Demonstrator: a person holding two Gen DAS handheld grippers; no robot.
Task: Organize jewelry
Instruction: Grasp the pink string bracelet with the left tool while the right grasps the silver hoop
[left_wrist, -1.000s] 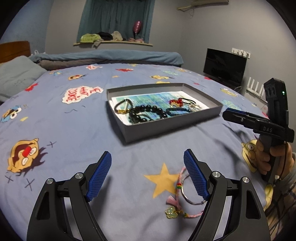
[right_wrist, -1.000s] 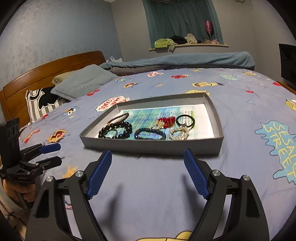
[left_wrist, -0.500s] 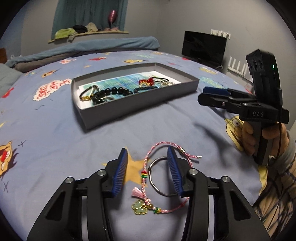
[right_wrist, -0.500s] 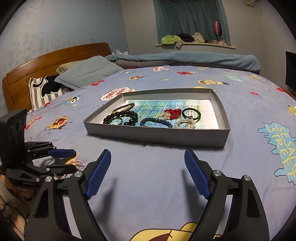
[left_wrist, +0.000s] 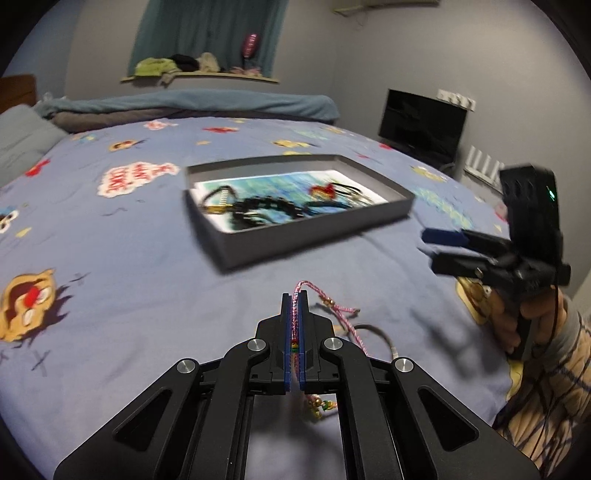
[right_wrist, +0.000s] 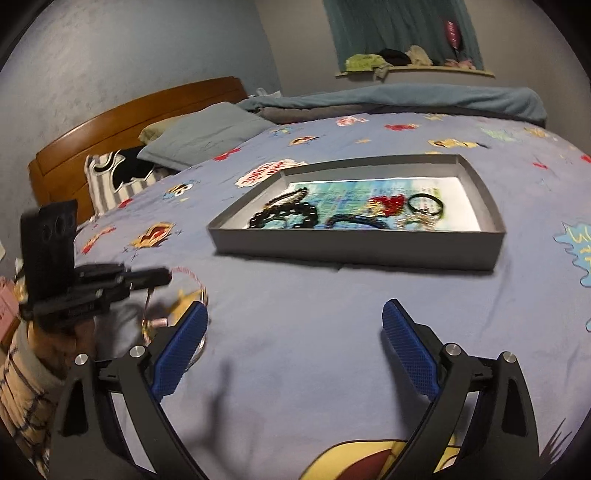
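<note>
Pink braided bracelet (left_wrist: 294, 314) with coloured beads sits clamped between left fingers (left_wrist: 285, 332).

Open stretch of blue cartoon-print bedsheet (right_wrist: 295, 332) between the grippers and the shallow grey cardboard tray (right_wrist: 354, 245); nothing standing on it. Tray's near wall low, interior open from above, floor partly taken by black bead bracelets (right_wrist: 284, 216) and a red bead piece (right_wrist: 388, 205); bare paper lining at the far right corner. Black right-hand gripper (left_wrist: 447, 247) near the tray's right end, narrowing passage there. Grey pillow (right_wrist: 207, 133) and rolled blue blanket (right_wrist: 406, 98) well behind the tray.
</note>
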